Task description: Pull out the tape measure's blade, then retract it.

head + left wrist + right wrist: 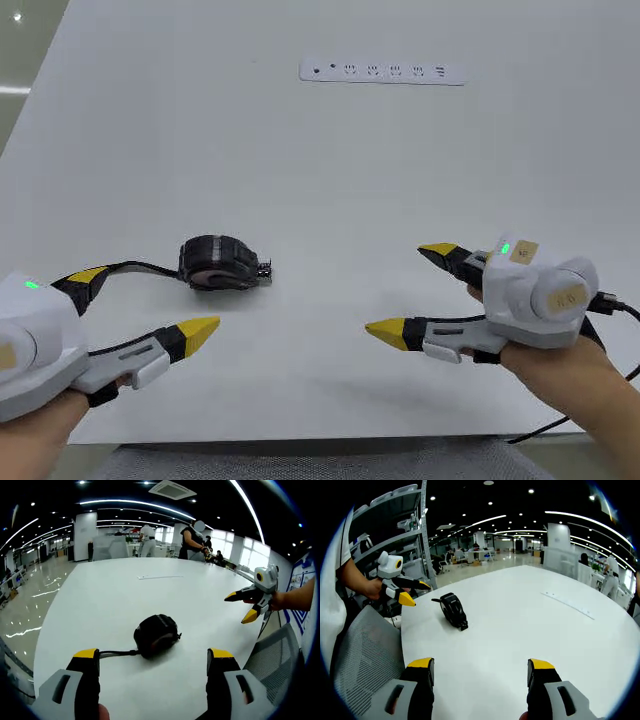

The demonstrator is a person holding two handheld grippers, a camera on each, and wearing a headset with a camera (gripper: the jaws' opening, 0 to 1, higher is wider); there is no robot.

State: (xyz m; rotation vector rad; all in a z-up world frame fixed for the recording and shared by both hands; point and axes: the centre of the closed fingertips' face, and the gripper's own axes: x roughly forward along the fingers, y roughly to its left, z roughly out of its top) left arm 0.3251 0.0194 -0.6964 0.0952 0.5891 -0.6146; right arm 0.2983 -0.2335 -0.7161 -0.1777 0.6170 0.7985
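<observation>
Left gripper view — claw (153, 655) wide, empty

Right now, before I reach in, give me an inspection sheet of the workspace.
Surface: white table, plain.
Job's things: tape measure, blade in, strap trailing toward the left tongs.
Clutter: power strip near the far edge.
Grippers: left tongs and right tongs open, empty, apart from the tape measure.
Cables: black cable leaving the right tongs.
Surroundings: mesh chair, shelving, people beyond the table.
</observation>
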